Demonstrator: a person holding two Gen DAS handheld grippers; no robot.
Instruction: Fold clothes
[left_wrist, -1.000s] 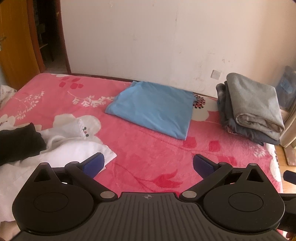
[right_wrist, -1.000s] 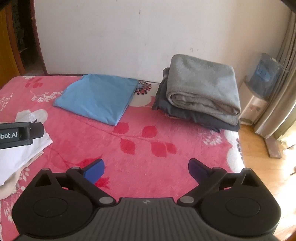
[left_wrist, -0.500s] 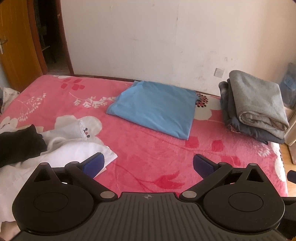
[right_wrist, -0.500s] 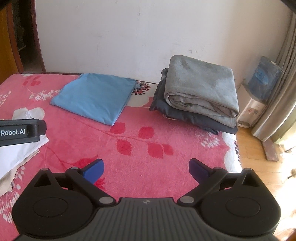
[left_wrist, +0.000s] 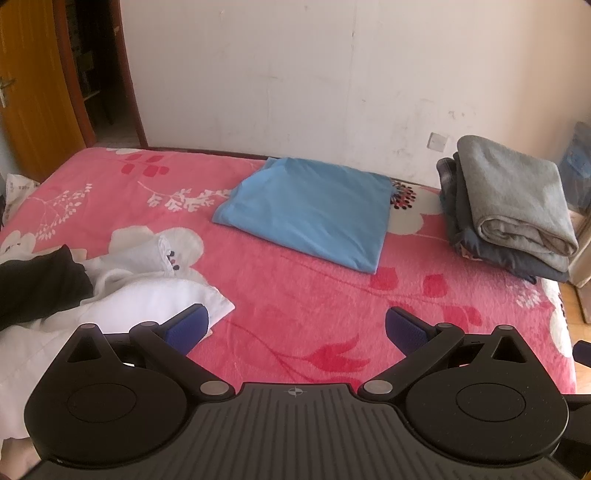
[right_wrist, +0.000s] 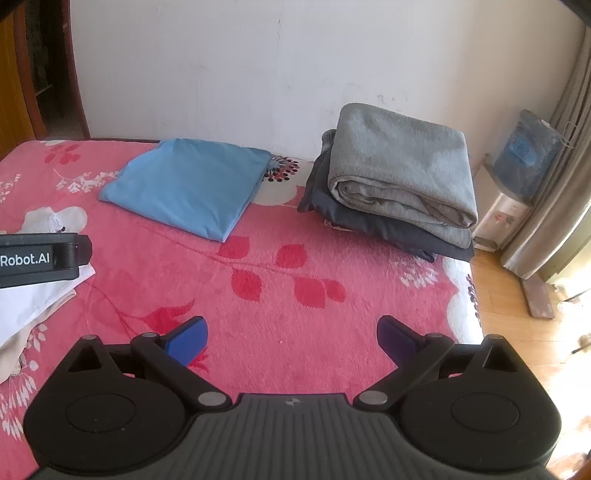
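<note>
Left wrist view: unfolded white garment (left_wrist: 122, 306) lies just left of your left gripper (left_wrist: 295, 328).
Both left gripper and right gripper (right_wrist: 291, 332) gape wide, empty; your left is nearer; reach left.

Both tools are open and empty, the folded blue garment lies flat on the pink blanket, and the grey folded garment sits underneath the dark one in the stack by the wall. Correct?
Not quite. The right wrist view shows the light grey folded garment on top of the dark folded garment, not underneath. The rest holds: the left tool and right tool are open and empty, and the folded blue garment lies flat on the pink floral blanket.
</note>
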